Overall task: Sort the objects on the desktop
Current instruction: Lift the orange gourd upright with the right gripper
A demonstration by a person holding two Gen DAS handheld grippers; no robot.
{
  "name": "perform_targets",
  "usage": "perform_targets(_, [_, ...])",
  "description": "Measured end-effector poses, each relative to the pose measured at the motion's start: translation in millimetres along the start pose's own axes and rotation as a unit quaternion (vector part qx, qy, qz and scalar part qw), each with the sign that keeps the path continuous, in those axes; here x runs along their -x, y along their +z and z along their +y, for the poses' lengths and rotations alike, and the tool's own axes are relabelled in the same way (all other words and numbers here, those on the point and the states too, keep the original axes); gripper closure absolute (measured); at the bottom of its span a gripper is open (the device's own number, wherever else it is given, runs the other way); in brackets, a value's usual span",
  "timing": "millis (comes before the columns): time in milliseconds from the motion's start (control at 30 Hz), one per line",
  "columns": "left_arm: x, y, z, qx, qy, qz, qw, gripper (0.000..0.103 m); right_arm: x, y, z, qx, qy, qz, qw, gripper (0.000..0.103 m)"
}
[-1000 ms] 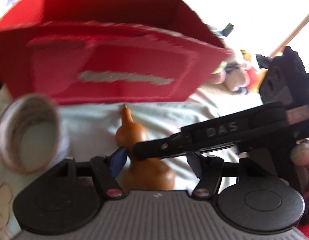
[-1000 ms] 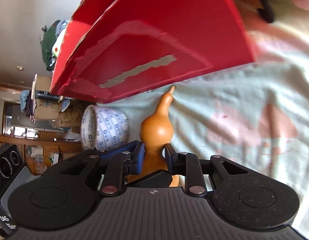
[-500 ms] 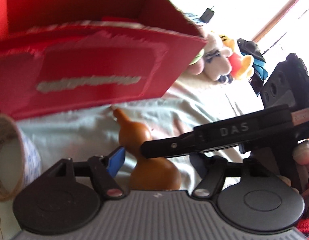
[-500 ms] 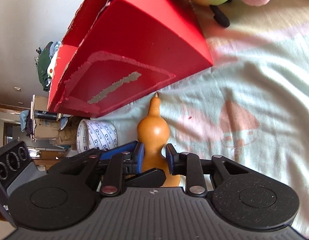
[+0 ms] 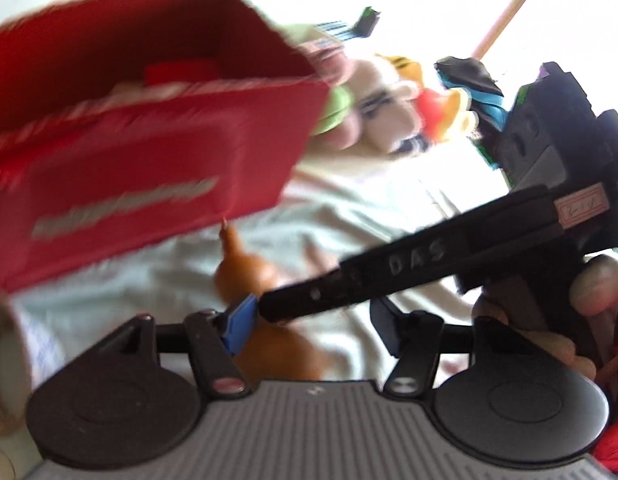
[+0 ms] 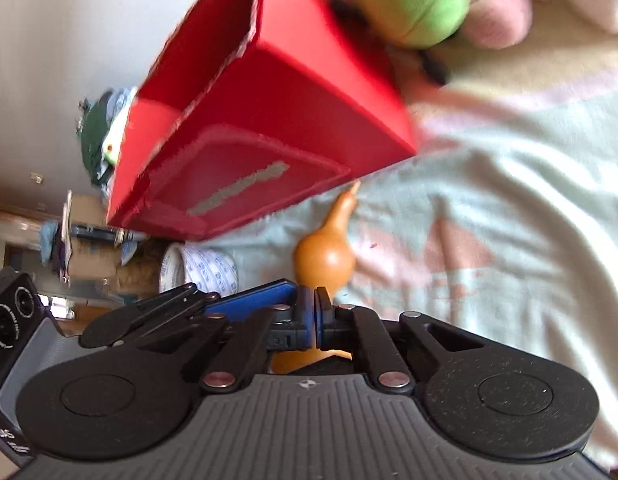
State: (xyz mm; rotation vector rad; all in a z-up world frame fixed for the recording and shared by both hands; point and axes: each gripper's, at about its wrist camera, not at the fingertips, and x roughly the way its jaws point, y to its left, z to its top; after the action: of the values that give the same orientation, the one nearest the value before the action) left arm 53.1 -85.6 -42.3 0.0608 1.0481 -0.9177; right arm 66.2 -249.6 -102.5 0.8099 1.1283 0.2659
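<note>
A: Right gripper (image 6: 314,312) fingers have just closed together, pinching a blue pad; gourd (image 6: 325,254) lies beyond on the blanket (image 6: 509,208).
B: Left gripper (image 5: 309,320) half open, just narrowing, empty. Red box (image 5: 149,160) blurred; gourd's base hidden.

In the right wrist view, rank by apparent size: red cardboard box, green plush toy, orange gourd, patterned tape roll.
1. Red cardboard box
2. Green plush toy
3. Orange gourd and patterned tape roll look alike; both are partly hidden, so unranked.
</note>
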Motion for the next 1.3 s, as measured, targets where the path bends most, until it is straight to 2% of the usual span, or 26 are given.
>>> perform_targets(100, [-9.6, 7.7, -8.9, -0.019, -0.018, 0.012, 0.9996, 0.040, 9.6, -3.4, -13.0, -0.025, -0.008, -0.022, 0.999, 0.097])
perform_targets(167, [-15.7, 8.3, -5.8, -0.014, -0.011, 0.025, 0.9995, 0.040, 10.8, -5.8, -18.9, -0.037, -0.003, -0.026, 0.999, 0.090])
perform_targets(200, [-14.6, 7.5, -2.3, -0.006, -0.013, 0.026, 0.9995, 0.037, 13.0, -7.2, -18.0, -0.035, 0.005, -0.031, 0.999, 0.087])
perform_targets(267, [-6.5, 5.5, 4.9, 0.010, -0.015, 0.016, 0.9997, 0.032, 17.3, -9.3, -13.4, -0.020, 0.011, -0.042, 0.999, 0.079])
perform_targets(300, [-1.2, 4.5, 8.1, 0.013, -0.011, 0.010, 0.9998, 0.030, 18.6, -9.7, -10.9, -0.013, 0.009, -0.047, 0.999, 0.072])
perform_targets(400, [7.1, 3.0, 18.5, 0.023, -0.008, 0.000, 0.9997, 0.026, 10.8, -7.2, -8.8, -0.016, 0.018, -0.042, 0.999, 0.068])
perform_targets(500, [1.1, -1.1, 29.3, 0.044, 0.005, 0.015, 0.9989, 0.025, -6.5, -3.2, -6.7, -0.028, 0.025, -0.019, 0.999, 0.068])
perform_targets(633, [-6.1, -13.7, 46.3, 0.082, 0.004, 0.029, 0.9962, 0.025, -24.5, 0.8, 0.9, -0.022, 0.032, 0.006, 0.999, 0.068])
perform_targets(767, [-10.3, -17.8, 53.5, 0.102, -0.004, 0.023, 0.9945, 0.026, -38.7, 3.5, 1.6, -0.023, 0.023, 0.017, 0.999, 0.068])
perform_targets(900, [-23.6, -17.3, 49.5, 0.089, -0.002, 0.033, 0.9955, 0.027, -44.4, 2.1, -1.4, -0.029, 0.018, 0.029, 0.999, 0.068])
perform_targets(1067, [-27.6, -14.3, 41.7, 0.070, -0.019, 0.041, 0.9965, 0.031, -32.9, -0.8, -12.3, -0.046, 0.023, 0.021, 0.998, 0.071])
perform_targets(1300, [-21.6, 11.0, 2.8, -0.004, -0.052, 0.024, 0.9983, 0.031, 26.5, -5.0, -12.7, -0.043, 0.017, -0.052, 0.998, 0.071])
